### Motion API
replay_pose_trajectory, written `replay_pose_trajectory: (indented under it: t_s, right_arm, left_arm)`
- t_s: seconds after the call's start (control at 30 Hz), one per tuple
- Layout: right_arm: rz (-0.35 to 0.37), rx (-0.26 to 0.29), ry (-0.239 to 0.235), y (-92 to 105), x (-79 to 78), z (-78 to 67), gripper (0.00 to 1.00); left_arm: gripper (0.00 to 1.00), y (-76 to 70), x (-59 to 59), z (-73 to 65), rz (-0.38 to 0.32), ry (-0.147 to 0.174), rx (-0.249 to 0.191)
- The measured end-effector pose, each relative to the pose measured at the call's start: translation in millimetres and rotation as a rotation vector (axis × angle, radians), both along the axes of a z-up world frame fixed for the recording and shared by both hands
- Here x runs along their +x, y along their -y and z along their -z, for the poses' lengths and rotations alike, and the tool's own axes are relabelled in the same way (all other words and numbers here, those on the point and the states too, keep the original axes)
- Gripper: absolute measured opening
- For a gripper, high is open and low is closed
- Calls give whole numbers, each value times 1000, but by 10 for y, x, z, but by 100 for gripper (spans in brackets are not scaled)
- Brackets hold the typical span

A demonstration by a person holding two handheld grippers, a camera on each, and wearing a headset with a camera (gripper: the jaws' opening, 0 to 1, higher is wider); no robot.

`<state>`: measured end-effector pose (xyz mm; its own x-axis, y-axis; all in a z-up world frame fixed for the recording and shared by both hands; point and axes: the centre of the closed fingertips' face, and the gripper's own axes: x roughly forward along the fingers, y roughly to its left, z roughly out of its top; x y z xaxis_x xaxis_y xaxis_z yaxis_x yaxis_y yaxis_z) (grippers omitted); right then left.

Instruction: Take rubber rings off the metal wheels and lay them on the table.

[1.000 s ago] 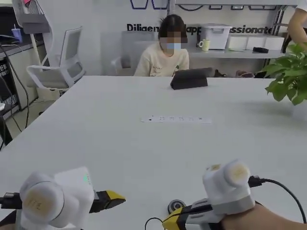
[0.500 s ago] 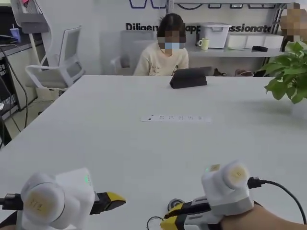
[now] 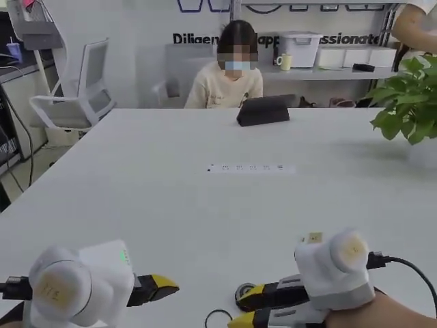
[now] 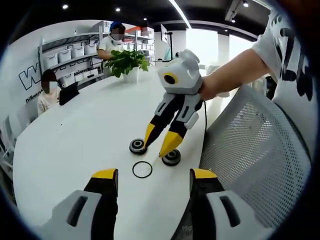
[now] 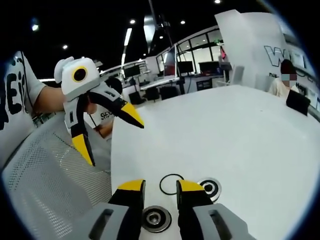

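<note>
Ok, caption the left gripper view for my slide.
Right gripper, jaws open, poised at two metal wheels; one loose rubber ring lies beside them on the table.

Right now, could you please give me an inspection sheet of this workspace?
Surface: large white table.
Job's things: two wheels and one loose ring, flat near the table's edge.
Clutter: power strip, tablet.
Grippers: left gripper open, facing the ring; right gripper open, tips by the wheels.
Cables: black lead from right gripper.
Surroundings: seated person, plant, chair.
</note>
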<state>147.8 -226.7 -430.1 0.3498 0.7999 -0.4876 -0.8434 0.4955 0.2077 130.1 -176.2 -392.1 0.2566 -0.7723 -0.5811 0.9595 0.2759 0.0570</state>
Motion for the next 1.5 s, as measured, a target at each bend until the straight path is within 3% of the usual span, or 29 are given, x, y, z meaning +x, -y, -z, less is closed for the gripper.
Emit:
replay_pose_trajectory:
  t_s: [0.23, 0.67, 1.0, 1.5]
  right_arm:
    - [19, 18, 18, 151, -71, -63, 26]
    - [67, 31, 18, 381, -218, -8, 29]
    - [66, 15, 19, 451, -298, 109, 32]
    - [48, -14, 15, 483, -378, 321, 31]
  left_arm:
    - [55, 77, -2, 1, 17, -5, -1]
    - [54, 246, -11, 58, 56, -17, 7]
    - [52, 388, 17, 110, 71, -34, 5]
    - [46, 583, -34, 281, 129, -57, 30]
